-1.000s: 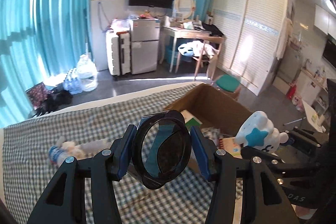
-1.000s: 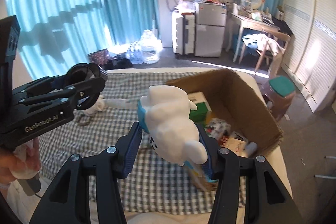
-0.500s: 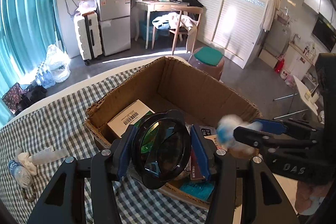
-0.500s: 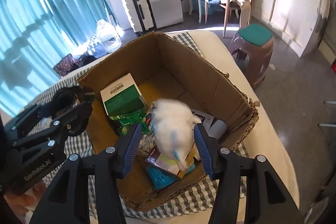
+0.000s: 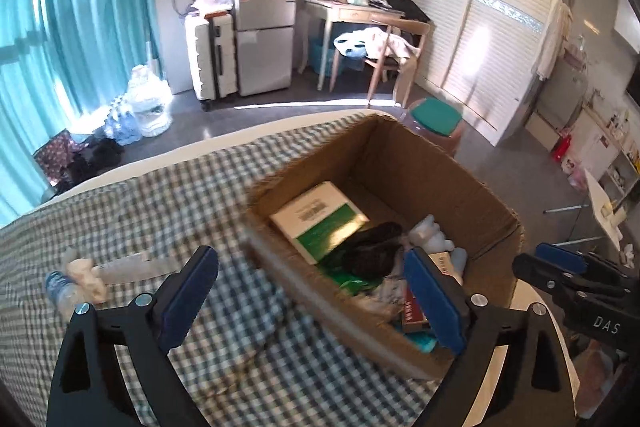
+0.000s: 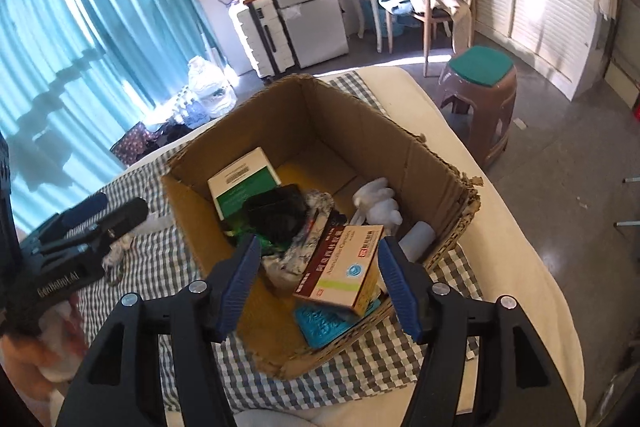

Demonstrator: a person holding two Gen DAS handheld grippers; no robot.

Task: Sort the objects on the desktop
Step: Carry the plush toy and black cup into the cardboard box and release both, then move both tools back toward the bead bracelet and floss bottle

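An open cardboard box (image 6: 420, 163) stands on the checked cloth (image 5: 160, 211); it also shows in the left wrist view (image 5: 424, 179). Inside lie a green-and-white carton (image 6: 244, 183), a black round object (image 6: 280, 213), a white plush toy (image 6: 378, 201), a medicine box (image 6: 344, 267) and a teal pad (image 6: 324, 323). My left gripper (image 5: 312, 299) is open and empty over the box's near left edge. My right gripper (image 6: 318, 287) is open and empty above the box's front.
A small bottle (image 5: 60, 291), a white crumpled thing (image 5: 86, 277) and a clear tube (image 5: 124, 267) lie on the cloth left of the box. A brown stool (image 6: 478, 95) with a teal cushion stands beyond the bed edge. The floor lies beyond.
Both grippers have opened. The black round object has left my left gripper and the white plush toy my right; both now lie in the box. The left gripper has drawn back leftward.
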